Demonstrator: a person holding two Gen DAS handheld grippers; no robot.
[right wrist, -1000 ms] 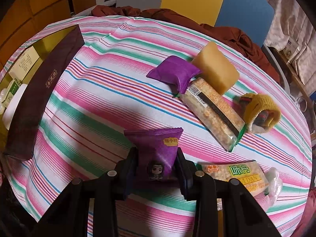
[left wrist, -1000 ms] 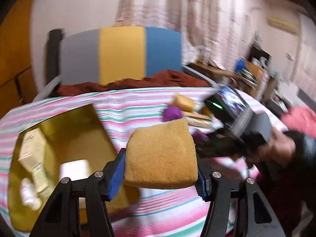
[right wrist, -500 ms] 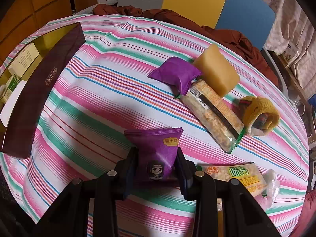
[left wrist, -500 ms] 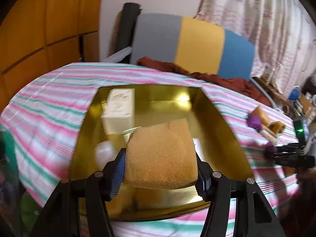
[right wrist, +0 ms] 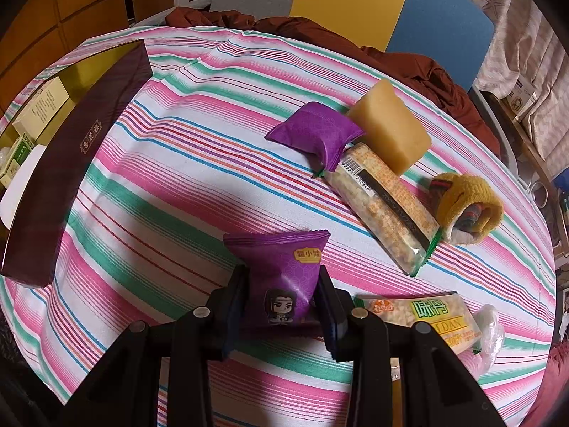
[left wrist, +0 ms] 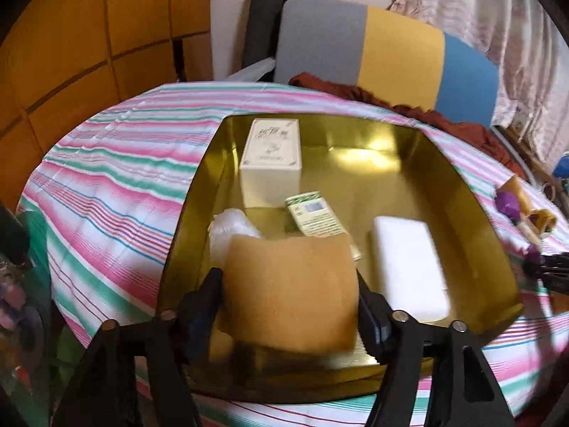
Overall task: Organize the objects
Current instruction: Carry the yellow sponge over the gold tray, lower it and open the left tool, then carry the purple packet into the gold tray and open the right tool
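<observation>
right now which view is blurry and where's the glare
Left wrist view: motion-blurred, the orange sponge block and white rectangular block smeared, glare on the gold box's far wall. Right wrist view: sharp, print on the purple snack packet legible, jaws' shadow on the striped tablecloth, fisheye bending its edges.

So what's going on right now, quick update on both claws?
Left gripper just opening, orange sponge between its jaws, over gold box. Right gripper shut on purple snack packet. White block beside the sponge.

Home: curtains (left wrist: 498,10), striped tablecloth (right wrist: 213,163), cushioned chair (left wrist: 391,53)
</observation>
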